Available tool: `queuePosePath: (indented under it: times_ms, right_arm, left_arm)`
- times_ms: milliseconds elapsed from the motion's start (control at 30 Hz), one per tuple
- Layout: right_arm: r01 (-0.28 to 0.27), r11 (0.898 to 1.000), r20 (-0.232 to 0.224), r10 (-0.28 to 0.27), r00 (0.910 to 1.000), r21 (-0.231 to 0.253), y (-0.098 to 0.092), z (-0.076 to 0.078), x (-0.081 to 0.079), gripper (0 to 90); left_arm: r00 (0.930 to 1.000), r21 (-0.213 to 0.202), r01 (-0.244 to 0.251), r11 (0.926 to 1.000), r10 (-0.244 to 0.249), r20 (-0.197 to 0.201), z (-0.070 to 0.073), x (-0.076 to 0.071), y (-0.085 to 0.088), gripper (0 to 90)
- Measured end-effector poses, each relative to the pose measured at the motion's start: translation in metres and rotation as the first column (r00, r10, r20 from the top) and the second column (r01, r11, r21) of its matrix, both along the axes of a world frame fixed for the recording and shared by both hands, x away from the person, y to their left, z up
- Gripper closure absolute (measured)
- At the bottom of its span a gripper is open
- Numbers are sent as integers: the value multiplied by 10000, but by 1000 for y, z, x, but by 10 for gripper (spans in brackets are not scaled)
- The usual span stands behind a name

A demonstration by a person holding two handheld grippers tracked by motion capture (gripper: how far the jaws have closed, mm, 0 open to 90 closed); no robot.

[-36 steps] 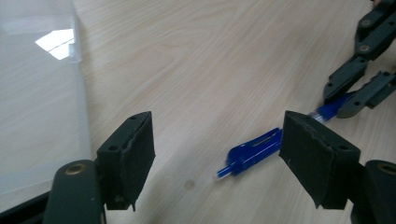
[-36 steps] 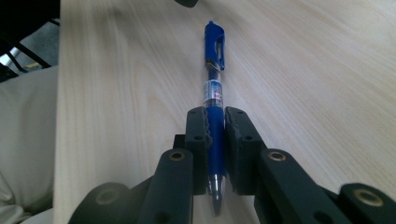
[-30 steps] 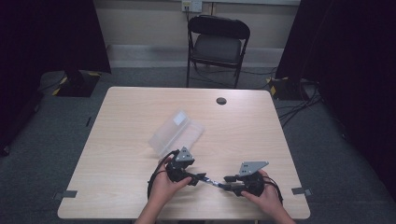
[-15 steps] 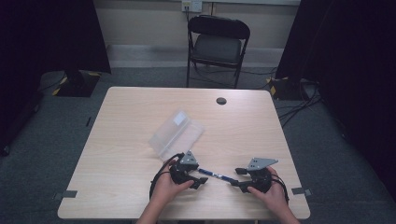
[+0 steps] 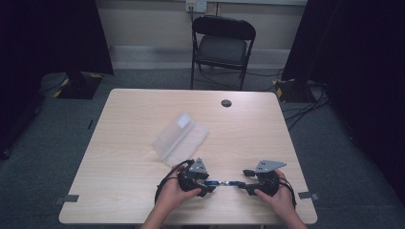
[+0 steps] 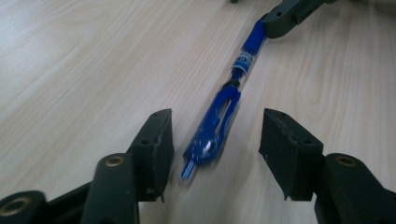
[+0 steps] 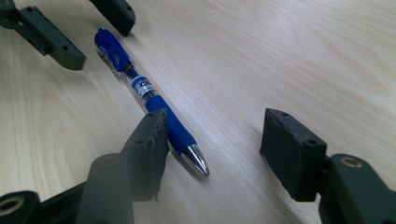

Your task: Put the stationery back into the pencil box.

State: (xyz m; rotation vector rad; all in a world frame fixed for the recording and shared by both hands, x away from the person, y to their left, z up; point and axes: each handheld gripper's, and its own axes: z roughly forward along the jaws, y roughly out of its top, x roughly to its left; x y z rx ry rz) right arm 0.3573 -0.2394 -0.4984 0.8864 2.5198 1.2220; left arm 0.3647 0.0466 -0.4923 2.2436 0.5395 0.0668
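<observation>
Pen [image 5: 222, 182] lies flat on the bench [image 5: 119, 143] near the front edge, between the two tongs. Left tongs [image 6: 215, 140] stand half open astride its clip end, jaws just closing, pads clear of it. Right tongs [image 7: 212, 144] are open, jaws just widened; the left pad sits against the grip beside the tip. Case [image 5: 180, 137] rests farther back.
</observation>
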Motion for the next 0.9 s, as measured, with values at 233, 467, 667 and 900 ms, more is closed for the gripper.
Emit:
queuePosePath:
  times_ms: [233,467,667,900]
  right_arm:
    - [7,10000,-57,-7,10000,63,-1,0,0,407]
    - [184,9997,-138,-182,9997,132,-3,0,0,351]
    - [470,9989,-89,-470,9989,44,-3,0,1,321]
    - [363,9987,281,-353,9990,-371,-2,-1,0,313]
  left_arm:
    - [9974,55,421,9991,-424,577,-1,2,-16,607]
    - [9992,463,200,9987,-215,332,3,-1,-3,797]
    - [9987,404,-475,9981,467,206,3,-4,16,797]
    - [9924,350,-1231,9918,1228,93,3,-4,22,737]
